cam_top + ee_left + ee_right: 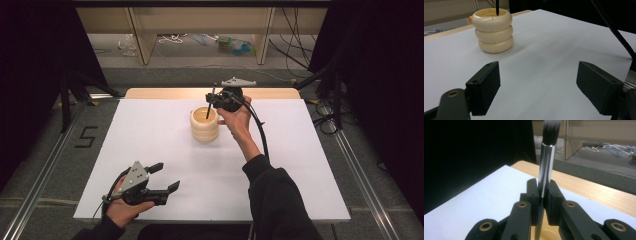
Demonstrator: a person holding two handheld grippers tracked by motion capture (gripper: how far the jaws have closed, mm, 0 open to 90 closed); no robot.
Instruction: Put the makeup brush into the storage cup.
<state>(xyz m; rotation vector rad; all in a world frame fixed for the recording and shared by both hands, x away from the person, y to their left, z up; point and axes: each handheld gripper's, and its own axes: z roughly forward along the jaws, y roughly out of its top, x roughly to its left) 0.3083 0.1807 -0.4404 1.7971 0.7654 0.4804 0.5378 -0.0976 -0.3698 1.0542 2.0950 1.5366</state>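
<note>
Looking down from the high view, we see our right gripper (216,100) near the table's far edge, its jaws pinching a makeup brush (210,104) upright over a cream ribbed holder (204,125) that stands on the white table (165,135), toward the far edge and about midway across. The brush's handle end dips into the holder's mouth. Our left gripper (166,177) rests by the near left corner, well apart from the holder.

In the left gripper view, our own jaws stand spread wide with nothing between them, and beyond them the holder (493,30) shows its three stacked rings, the dark brush handle (497,7) entering its opening near the rim.

In the right gripper view, our jaws are pressed together on the brush's shiny metal ferrule (545,167), the dark bristles (552,131) pointing up, the handle running down between the jaws toward the yellowish inside of the holder (547,232).

We judge the risks thus: the ferrule is smooth, so the brush may slip or tilt in the grip; and since the handle sits close to the rim, pushing down off-centre could catch it and tip the unsupported holder.
</note>
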